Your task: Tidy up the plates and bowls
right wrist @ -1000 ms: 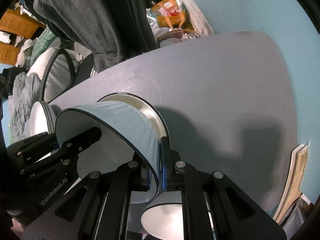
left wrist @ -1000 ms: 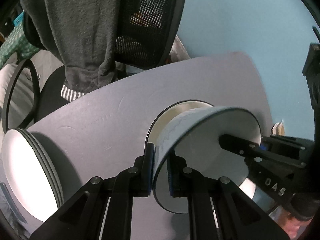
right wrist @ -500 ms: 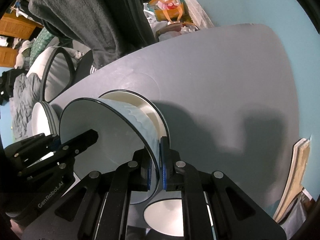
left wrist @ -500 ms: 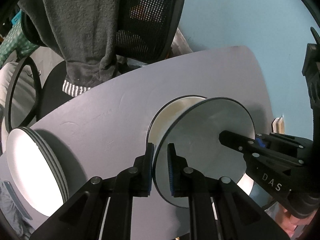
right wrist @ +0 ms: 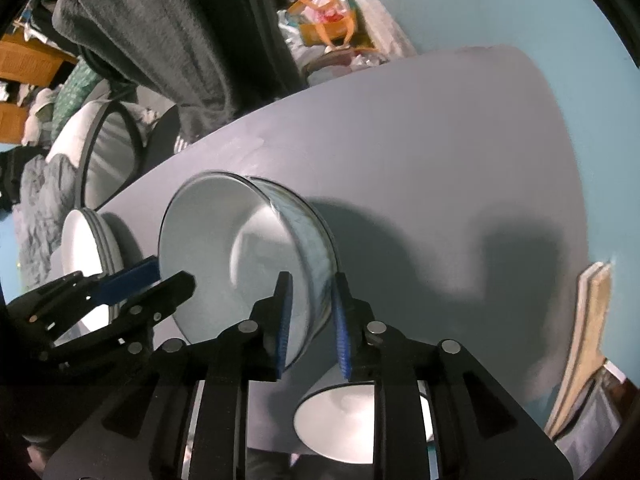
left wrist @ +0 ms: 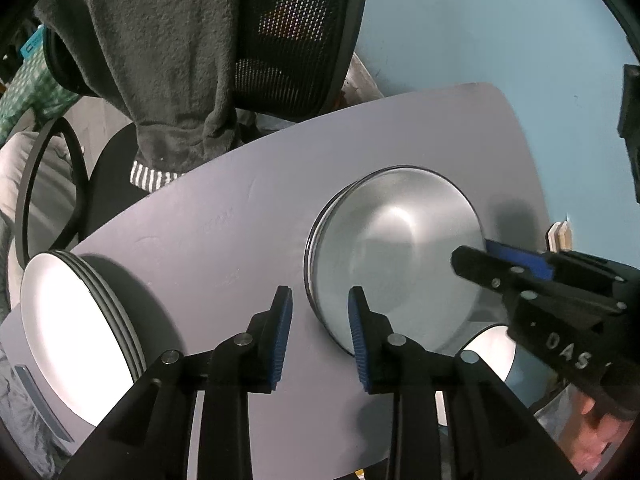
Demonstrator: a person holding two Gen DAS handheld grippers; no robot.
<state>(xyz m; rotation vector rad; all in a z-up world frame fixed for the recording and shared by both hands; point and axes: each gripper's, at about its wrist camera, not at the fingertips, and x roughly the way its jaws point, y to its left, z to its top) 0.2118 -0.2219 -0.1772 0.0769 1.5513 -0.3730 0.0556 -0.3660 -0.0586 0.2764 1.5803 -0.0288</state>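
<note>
The bowl [left wrist: 394, 256] sits nested on another on the grey table [left wrist: 224, 216]; both the left gripper [left wrist: 320, 332] and right gripper [right wrist: 312, 320] have just been opening, rim loose between their jaws. Stacked plates [left wrist: 76, 320] lie farther left.

On the counter [left wrist: 224, 216], a stack of plates [left wrist: 76, 324] lies at the left and nested bowls [left wrist: 396, 256] sit in the middle. Another bowl [right wrist: 360, 420] sits nearer. A chair [left wrist: 288, 32] stands at the far side.
</note>
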